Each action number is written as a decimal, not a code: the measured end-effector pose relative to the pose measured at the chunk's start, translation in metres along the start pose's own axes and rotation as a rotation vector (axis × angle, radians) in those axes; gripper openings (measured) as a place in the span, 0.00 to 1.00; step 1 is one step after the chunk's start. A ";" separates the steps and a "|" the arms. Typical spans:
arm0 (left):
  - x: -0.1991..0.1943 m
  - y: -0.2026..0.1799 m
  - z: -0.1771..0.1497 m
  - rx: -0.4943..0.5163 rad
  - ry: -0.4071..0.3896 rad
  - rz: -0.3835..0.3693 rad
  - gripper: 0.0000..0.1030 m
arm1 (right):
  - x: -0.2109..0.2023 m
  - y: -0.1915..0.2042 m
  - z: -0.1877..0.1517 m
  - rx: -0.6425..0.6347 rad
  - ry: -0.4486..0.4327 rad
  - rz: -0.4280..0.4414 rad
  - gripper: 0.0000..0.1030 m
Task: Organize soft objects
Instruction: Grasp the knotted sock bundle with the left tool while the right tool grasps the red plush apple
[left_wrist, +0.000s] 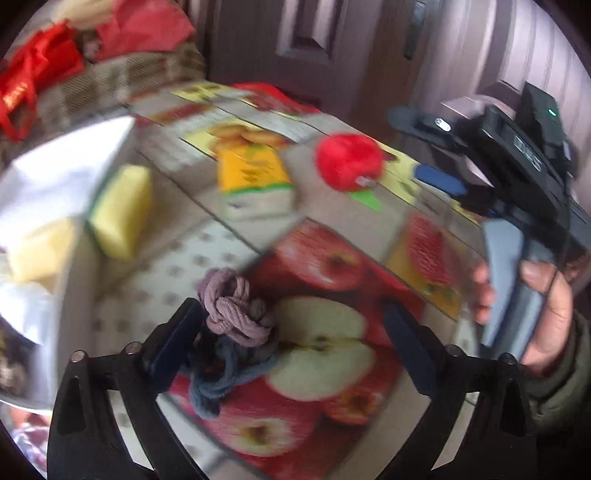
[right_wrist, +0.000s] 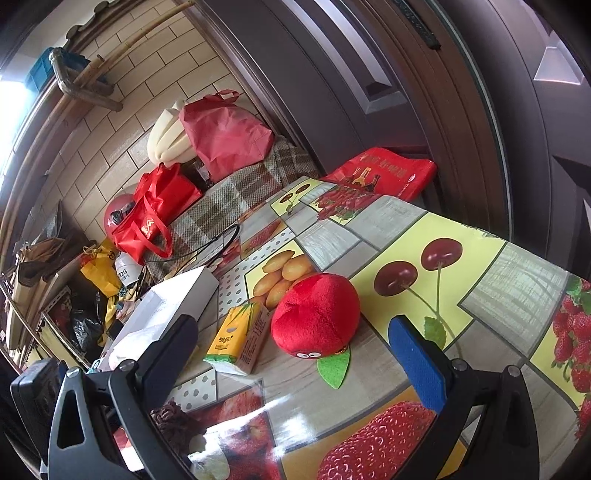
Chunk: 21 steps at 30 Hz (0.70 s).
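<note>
Purple and blue knotted cords (left_wrist: 231, 332) lie on the tablecloth (left_wrist: 317, 428) against our left gripper's (left_wrist: 288, 343) left finger, fingers apart; our right gripper (right_wrist: 295, 354), also apart, faces the red plush (right_wrist: 316, 314)

We see left gripper (left_wrist: 291, 332) jaws wide, lower centre | knotted purple-and-blue cord bundle (left_wrist: 236, 325) beside its left finger | red plush apple (left_wrist: 347, 160) upper right.
</note>
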<state>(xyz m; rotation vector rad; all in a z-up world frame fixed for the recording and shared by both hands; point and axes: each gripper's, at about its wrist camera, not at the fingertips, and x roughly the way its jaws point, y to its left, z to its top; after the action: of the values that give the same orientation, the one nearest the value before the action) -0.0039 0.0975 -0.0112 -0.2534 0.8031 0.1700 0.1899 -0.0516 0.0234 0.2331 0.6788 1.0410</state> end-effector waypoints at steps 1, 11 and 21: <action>-0.001 -0.008 -0.002 0.036 0.000 -0.006 0.92 | 0.000 0.000 0.000 0.003 0.001 -0.001 1.00; 0.002 0.003 0.012 0.009 -0.044 0.090 0.63 | 0.004 -0.004 0.001 0.017 0.016 -0.027 1.00; -0.049 0.006 0.002 0.024 -0.388 0.042 0.93 | -0.007 0.017 0.007 -0.205 -0.036 -0.121 1.00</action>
<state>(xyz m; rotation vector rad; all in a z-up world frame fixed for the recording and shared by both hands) -0.0374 0.1010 0.0254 -0.1732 0.4255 0.2401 0.1797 -0.0485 0.0396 0.0322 0.5426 0.9806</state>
